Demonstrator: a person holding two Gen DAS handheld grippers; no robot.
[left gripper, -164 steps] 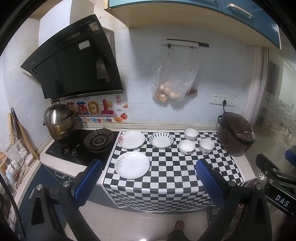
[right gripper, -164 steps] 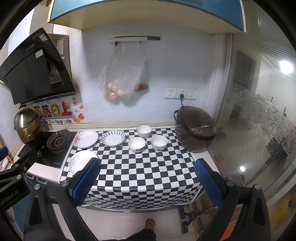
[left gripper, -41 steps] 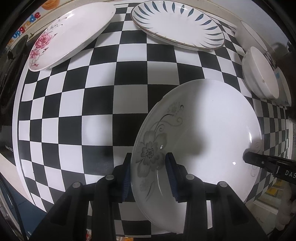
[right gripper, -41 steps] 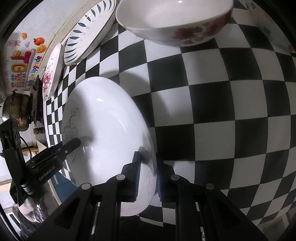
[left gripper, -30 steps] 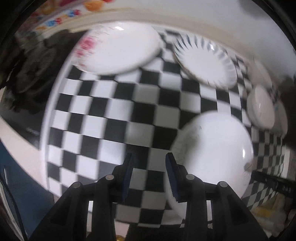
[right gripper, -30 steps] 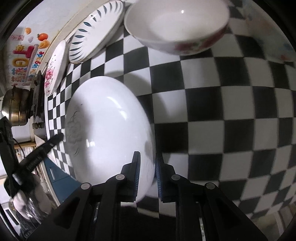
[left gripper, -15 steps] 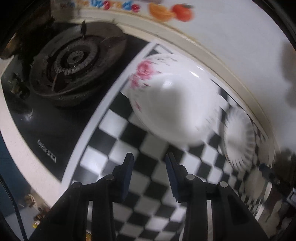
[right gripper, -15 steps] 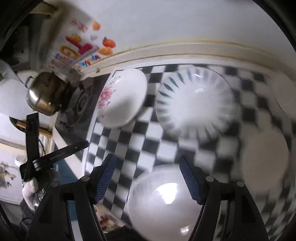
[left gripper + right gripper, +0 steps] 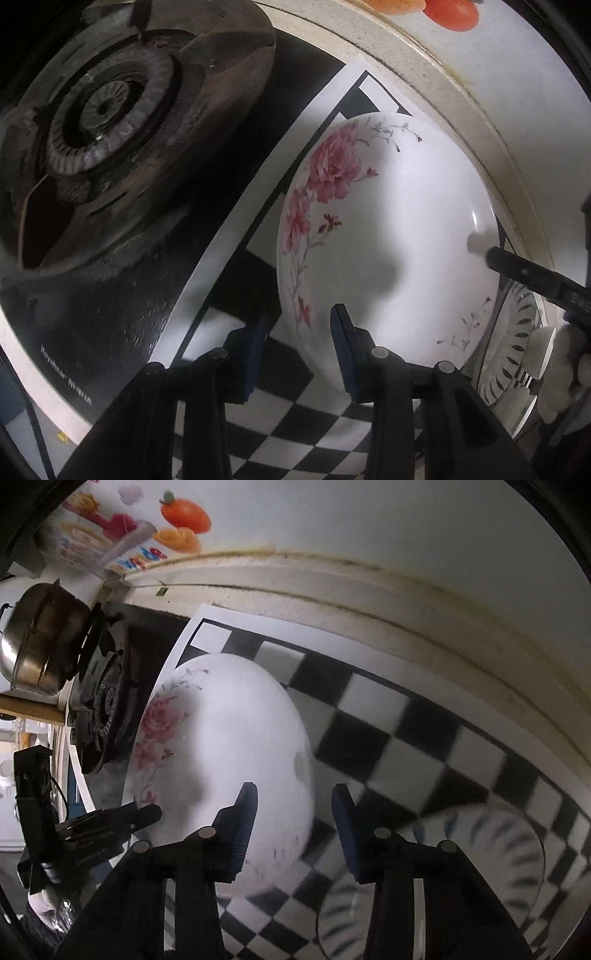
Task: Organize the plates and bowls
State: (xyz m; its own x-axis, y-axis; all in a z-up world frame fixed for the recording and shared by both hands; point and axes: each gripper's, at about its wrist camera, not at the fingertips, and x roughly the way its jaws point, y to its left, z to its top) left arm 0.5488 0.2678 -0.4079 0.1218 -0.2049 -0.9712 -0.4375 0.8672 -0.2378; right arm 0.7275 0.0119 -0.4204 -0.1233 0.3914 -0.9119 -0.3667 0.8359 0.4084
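Observation:
A white plate with pink flowers lies on the checkered cloth at its back left corner, beside the stove. My left gripper points down at the plate's near left rim, with the rim between its blue pads and a gap on each side. My right gripper straddles the opposite rim of the same plate; its jaws are closing and do not press on it. One finger of the right gripper reaches over the plate's far edge. A blue-striped plate lies to the right, blurred.
The gas burner sits just left of the cloth, with a steel pot behind it. The tiled wall and its ledge run close behind the plates. The striped plate nearly touches the flowered plate.
Both grippers left the grey-flowered plate at the front and moved to the pink-flowered plate at the back left. The right gripper let go, spread wide, and has narrowed since.

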